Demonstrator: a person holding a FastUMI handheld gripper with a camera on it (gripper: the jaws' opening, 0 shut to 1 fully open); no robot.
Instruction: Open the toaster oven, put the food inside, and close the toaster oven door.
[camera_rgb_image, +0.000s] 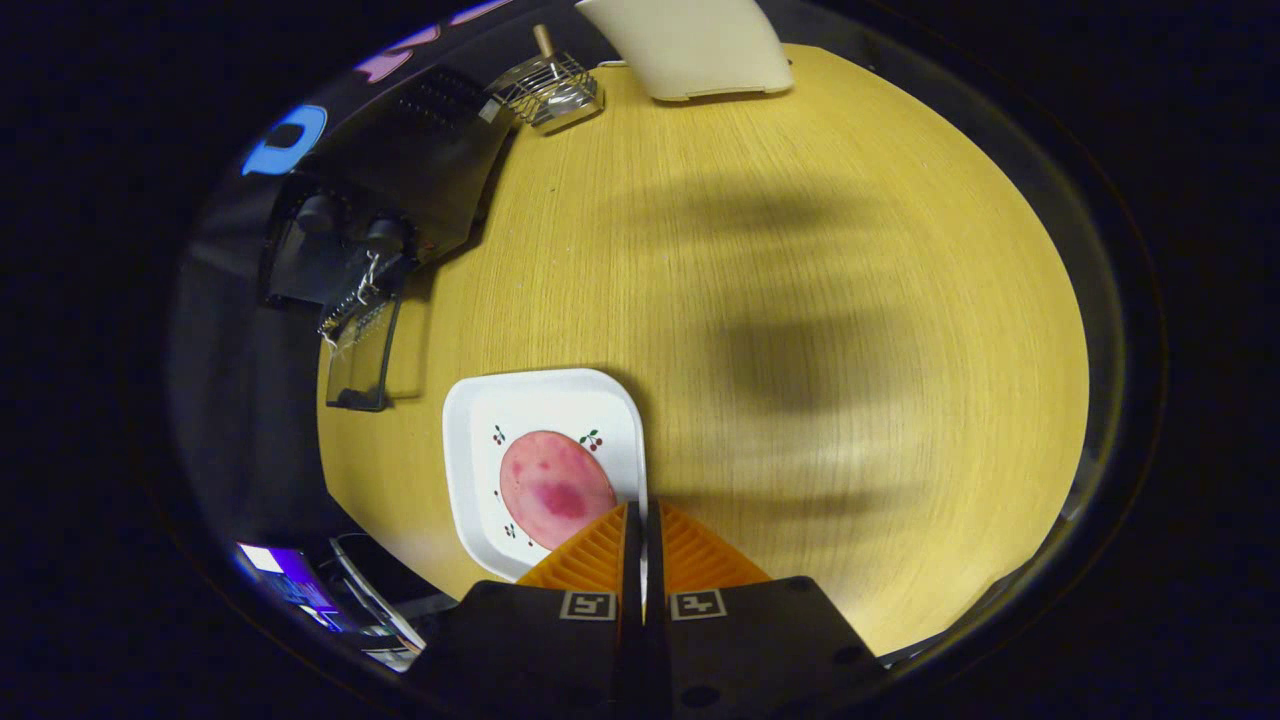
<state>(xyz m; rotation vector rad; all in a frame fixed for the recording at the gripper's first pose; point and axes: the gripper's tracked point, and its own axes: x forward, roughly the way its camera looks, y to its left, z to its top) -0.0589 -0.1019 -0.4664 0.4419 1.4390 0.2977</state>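
- Just ahead of the fingertips, a white square plate (540, 400) sits on the wooden table (800, 300), and on it lies the food, a pink round slice (555, 488).
- We see the gripper (641, 512) with its jaws drawn narrow, almost touching, and nothing held between them; their tips overlap the plate's right rim, beside the slice rather than on it.
- Beyond the fingers and off to the left stands the black toaster oven (400, 170), its glass door (365, 355) hanging down open, a wire rack showing at the mouth.
- We judge the opening step done: the door is down so the cavity is free to receive the food, and the plate waits near it for a short carry.
- Far beyond the jaws rest a small wire basket with a wooden handle (550, 85) and a cream-coloured panel (690, 45), both well apart from the plate.
- Between plate and oven the table is bare, so we think only the lowered door itself could get in the way of the carry.
- The jaws would need to widen first to take the rim.
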